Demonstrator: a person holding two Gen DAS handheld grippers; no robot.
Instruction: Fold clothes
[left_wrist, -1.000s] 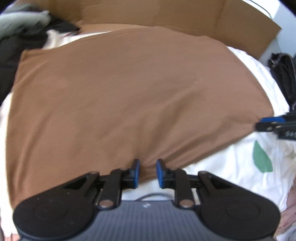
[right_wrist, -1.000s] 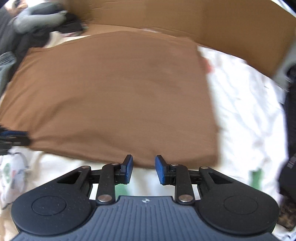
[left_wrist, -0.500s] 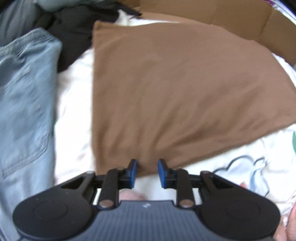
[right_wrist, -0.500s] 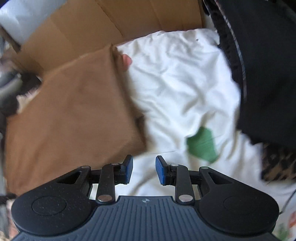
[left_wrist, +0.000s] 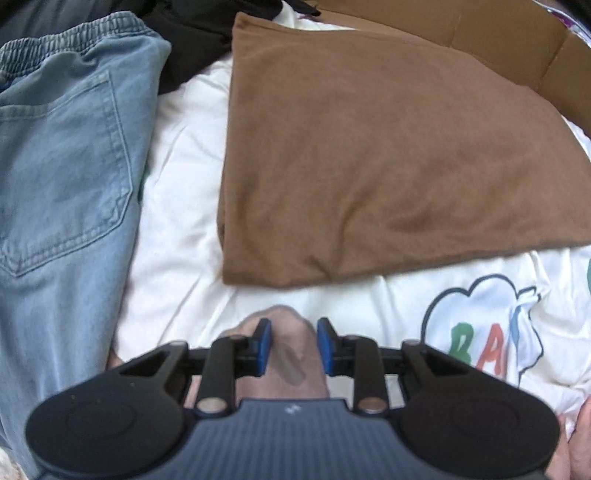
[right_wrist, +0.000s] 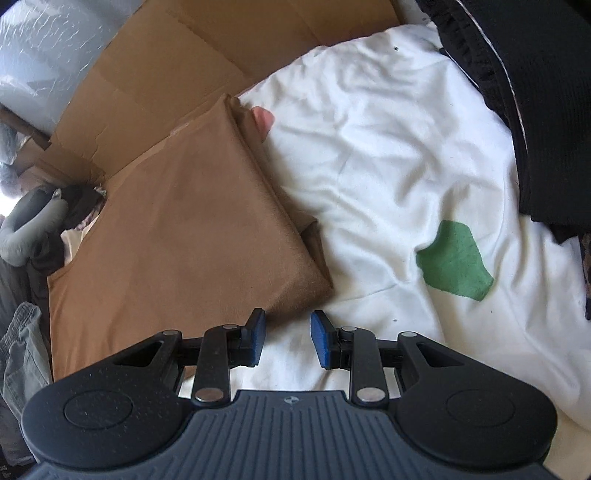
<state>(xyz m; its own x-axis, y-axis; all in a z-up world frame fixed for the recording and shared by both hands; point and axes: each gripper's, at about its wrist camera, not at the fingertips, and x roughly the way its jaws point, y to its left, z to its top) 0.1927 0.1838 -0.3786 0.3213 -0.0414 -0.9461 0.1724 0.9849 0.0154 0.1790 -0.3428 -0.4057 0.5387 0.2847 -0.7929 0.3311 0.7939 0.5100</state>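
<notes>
A folded brown garment (left_wrist: 388, 158) lies flat on a white sheet (left_wrist: 177, 177). My left gripper (left_wrist: 293, 345) hovers just short of the garment's near left corner, open, touching no cloth; a person's knee (left_wrist: 291, 354) shows below the gap between its fingers. In the right wrist view the same brown garment (right_wrist: 177, 236) lies to the left. My right gripper (right_wrist: 286, 338) is open at its near right corner, with the left finger (right_wrist: 255, 336) over the cloth edge and bare sheet between the fingers.
Light blue jeans (left_wrist: 62, 177) lie left of the brown garment, dark clothes behind them. Flattened cardboard (right_wrist: 184, 55) lines the far side. A black garment (right_wrist: 546, 92) fills the right. The sheet bears a green patch (right_wrist: 456, 264) and a cartoon print (left_wrist: 480, 332). Something pink (right_wrist: 263, 117) pokes out at the garment's far edge.
The left gripper has slid left along the garment's near edge to its left corner and drawn back a little. The right one has swung to the right corner and rolled.
</notes>
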